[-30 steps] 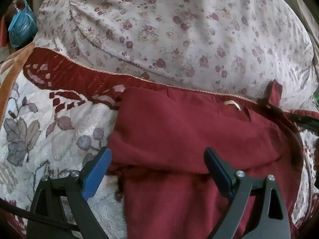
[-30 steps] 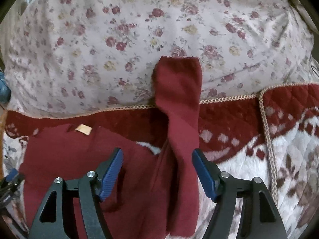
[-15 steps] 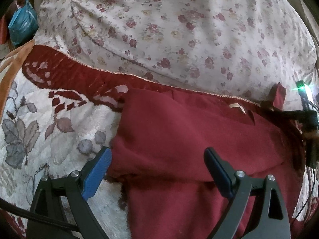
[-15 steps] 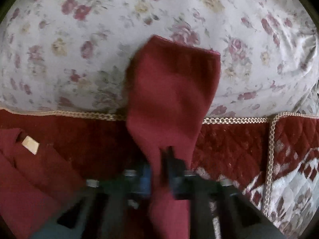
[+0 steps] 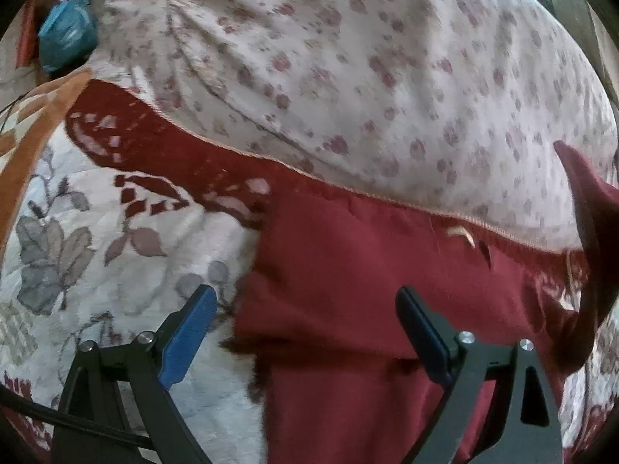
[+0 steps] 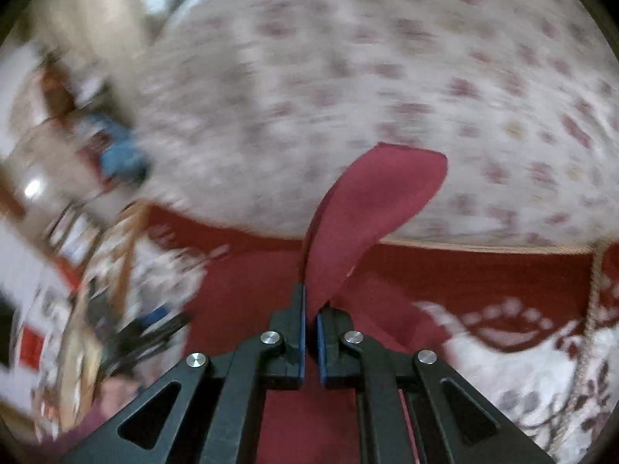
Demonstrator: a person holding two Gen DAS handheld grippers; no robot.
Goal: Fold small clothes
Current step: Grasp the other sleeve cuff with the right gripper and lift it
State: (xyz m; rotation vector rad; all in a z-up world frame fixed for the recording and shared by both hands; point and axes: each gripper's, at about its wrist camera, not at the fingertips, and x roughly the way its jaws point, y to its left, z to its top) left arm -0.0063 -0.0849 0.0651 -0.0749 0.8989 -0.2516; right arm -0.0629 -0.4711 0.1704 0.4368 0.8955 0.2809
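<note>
Sleeve pinched and lifted off the bed

A second ago the right gripper (image 6: 309,311) stood wide open over the flat sleeve (image 6: 371,208); its fingers (image 6: 298,332) have since clamped on it and risen, so the sleeve stands up, curling over the floral pillow (image 6: 387,77), its cuff raised in the left view.

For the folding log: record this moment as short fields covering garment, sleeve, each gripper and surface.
garment: dark red top, lying on the quilt
sleeve: sleeve raised off the quilt, pinched in the right gripper
right gripper: right gripper shut on the sleeve
left gripper: left gripper open over the garment's left edge
surface: floral quilt, flowered pillow behind
</note>
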